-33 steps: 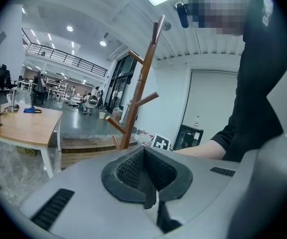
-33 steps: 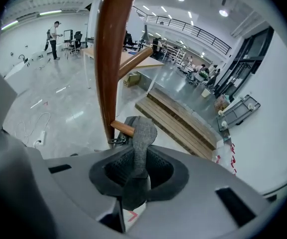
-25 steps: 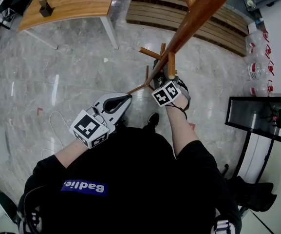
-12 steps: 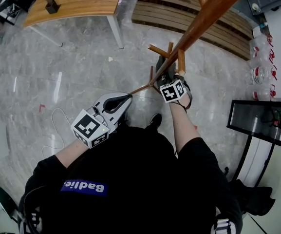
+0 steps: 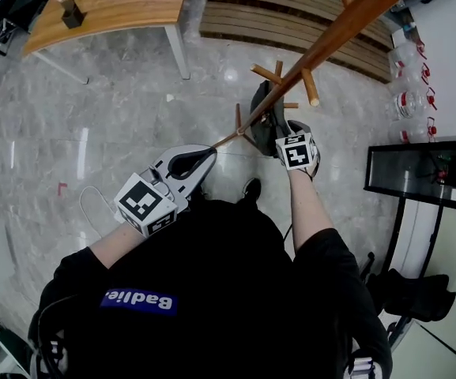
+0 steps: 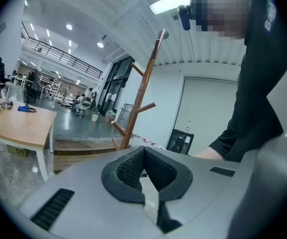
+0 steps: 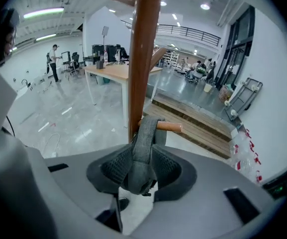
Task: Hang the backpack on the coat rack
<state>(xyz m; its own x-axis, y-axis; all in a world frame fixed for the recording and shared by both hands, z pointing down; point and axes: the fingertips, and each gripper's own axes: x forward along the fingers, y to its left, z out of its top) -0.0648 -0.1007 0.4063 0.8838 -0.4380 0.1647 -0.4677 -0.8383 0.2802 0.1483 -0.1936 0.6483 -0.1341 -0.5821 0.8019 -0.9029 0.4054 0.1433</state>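
Grey strap [image 7: 144, 133] of the backpack [image 5: 267, 121] is looped over a peg [image 7: 169, 127] of the rack [image 5: 326, 50], so the hanging itself looks done, as far as you can judge here. Your right gripper [image 7: 143, 156] has just been spreading its jaws; they stand wide, with the strap running loose between them and neither pad squeezing it. What seems left is to draw that gripper back off the strap and see that the bag hangs on its own. In the head view the backpack sits at centre top, hard against the pole, just above the right gripper. Your left gripper [image 6: 143, 158] is pressed together on nothing, at lower left of that view, well apart from the rack. As for containers: the backpack shows nothing of its inside, and the clear jugs [image 5: 414, 101] at the right edge are too small to tell whether they are full
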